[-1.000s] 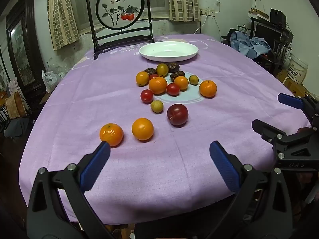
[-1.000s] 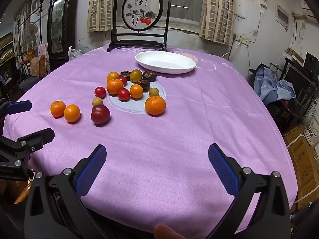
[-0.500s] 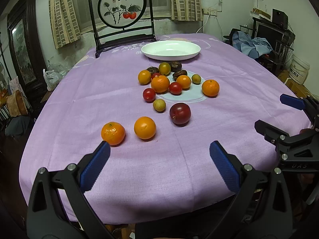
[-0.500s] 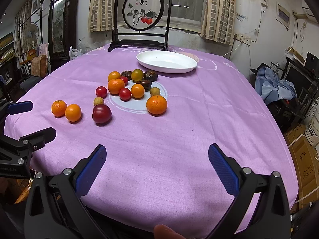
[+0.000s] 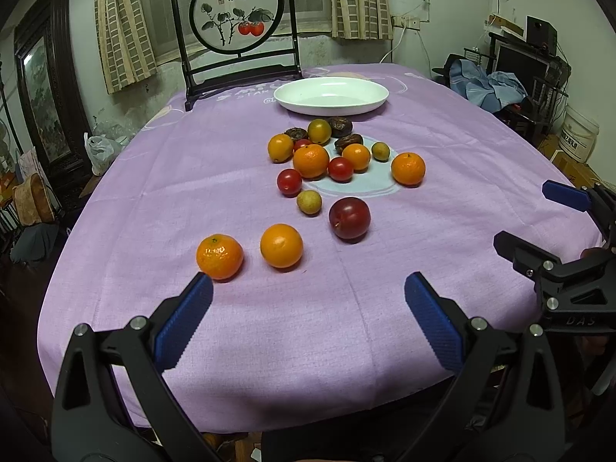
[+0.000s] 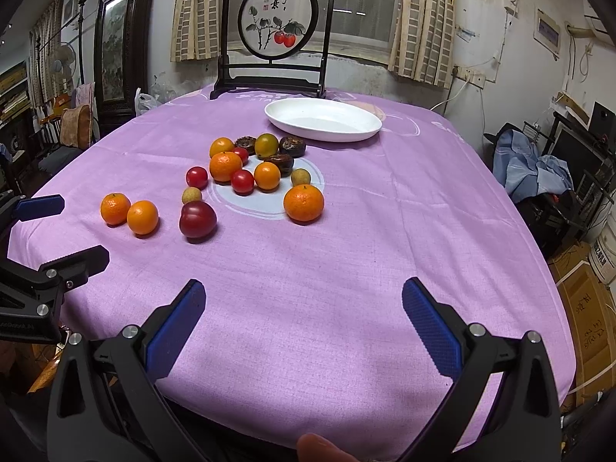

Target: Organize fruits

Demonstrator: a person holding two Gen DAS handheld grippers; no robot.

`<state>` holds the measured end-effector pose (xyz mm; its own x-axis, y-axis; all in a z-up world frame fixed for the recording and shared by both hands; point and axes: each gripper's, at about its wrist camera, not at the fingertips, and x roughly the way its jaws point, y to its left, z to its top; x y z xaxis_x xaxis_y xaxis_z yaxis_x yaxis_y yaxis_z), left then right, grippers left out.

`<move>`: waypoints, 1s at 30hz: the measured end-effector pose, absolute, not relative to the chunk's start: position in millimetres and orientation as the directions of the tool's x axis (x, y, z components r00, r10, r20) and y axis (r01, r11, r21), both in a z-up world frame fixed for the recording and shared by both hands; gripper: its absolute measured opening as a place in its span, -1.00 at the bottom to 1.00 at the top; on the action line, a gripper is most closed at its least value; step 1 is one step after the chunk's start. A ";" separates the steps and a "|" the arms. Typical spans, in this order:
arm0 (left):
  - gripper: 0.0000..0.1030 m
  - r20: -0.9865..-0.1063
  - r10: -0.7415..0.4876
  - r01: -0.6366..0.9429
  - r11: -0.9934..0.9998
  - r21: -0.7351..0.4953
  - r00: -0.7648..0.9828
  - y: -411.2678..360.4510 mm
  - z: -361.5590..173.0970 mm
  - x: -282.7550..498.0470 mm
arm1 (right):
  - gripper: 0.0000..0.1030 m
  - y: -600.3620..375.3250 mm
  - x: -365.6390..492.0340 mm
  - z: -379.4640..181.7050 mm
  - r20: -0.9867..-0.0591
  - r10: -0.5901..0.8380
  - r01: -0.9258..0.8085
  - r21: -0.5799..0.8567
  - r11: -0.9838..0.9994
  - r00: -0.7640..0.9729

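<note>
While both grippers hang over the near edge of the worktop (image 5: 161, 200), which is draped in a purple cloth, the left gripper (image 5: 308, 308) has its blue-padded fingers (image 5: 184, 319) spread wide and holding nothing, and the right gripper (image 6: 304, 308) is likewise spread wide and empty. The fruits lie loose on the cloth. Nearest the left gripper sit two oranges side by side, a dimpled one (image 5: 220, 256) on the left, just beyond the left finger's tip, and a smoother one (image 5: 281, 245) to its right. A dark red plum (image 5: 349, 218) lies a little farther and to the right, with a small yellowish fruit (image 5: 308, 202) just beyond it. Farther still a cluster gathers around a pale round patch printed on the cloth: oranges, red tomatoes, a greenish fruit and some dark wrinkled fruits, with one large orange (image 5: 408, 168) at the cluster's right edge. Beyond the cluster, a white oval dish (image 5: 331, 96) stands empty, apart from the fruit. Behind it, at the far edge, is a dark-framed round screen (image 5: 236, 11) painted with red fruit.
</note>
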<state>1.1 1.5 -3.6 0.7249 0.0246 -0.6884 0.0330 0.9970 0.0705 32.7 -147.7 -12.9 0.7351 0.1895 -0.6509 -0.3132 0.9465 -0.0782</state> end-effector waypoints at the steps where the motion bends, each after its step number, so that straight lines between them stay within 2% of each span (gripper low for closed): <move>1: 0.96 -0.689 0.024 0.032 0.997 0.069 0.725 2.6 -4.6 0.8 | 0.97 -147.8 32.8 -12.9 -0.651 0.189 -0.313 -0.078 0.947 0.735; 30: 0.96 -0.696 0.027 0.027 0.997 0.067 0.718 5.9 -8.6 0.2 | 0.97 -142.4 32.1 -14.0 -0.658 0.214 -0.344 -0.073 0.936 0.722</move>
